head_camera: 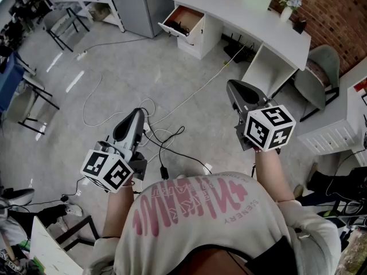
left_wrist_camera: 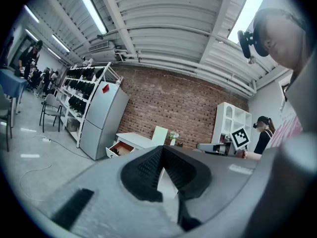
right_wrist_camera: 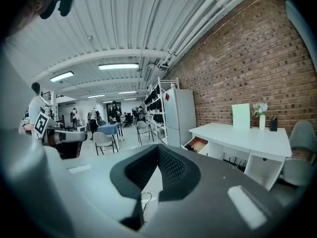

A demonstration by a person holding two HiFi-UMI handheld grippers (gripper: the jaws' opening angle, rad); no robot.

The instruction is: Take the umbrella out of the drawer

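A white desk (head_camera: 252,16) stands across the room, and its drawer (head_camera: 183,20) is pulled out with a wooden inside. Something dark lies in the drawer, but I cannot make out an umbrella from here. The same open drawer (left_wrist_camera: 120,148) shows small in the left gripper view, and the drawer (right_wrist_camera: 198,144) shows again in the right gripper view. My left gripper (head_camera: 136,114) is held low at the left, well short of the desk, jaws together and empty (left_wrist_camera: 161,148). My right gripper (head_camera: 234,86) is also shut on nothing (right_wrist_camera: 158,148) and points toward the desk.
Cables (head_camera: 166,136) snake over the grey floor between me and the desk. A grey chair (head_camera: 318,76) sits at the desk's right end and a grey cabinet (head_camera: 140,4) to its left. A small vase (head_camera: 287,10) is on the desktop. Chairs (head_camera: 26,105) stand at the left.
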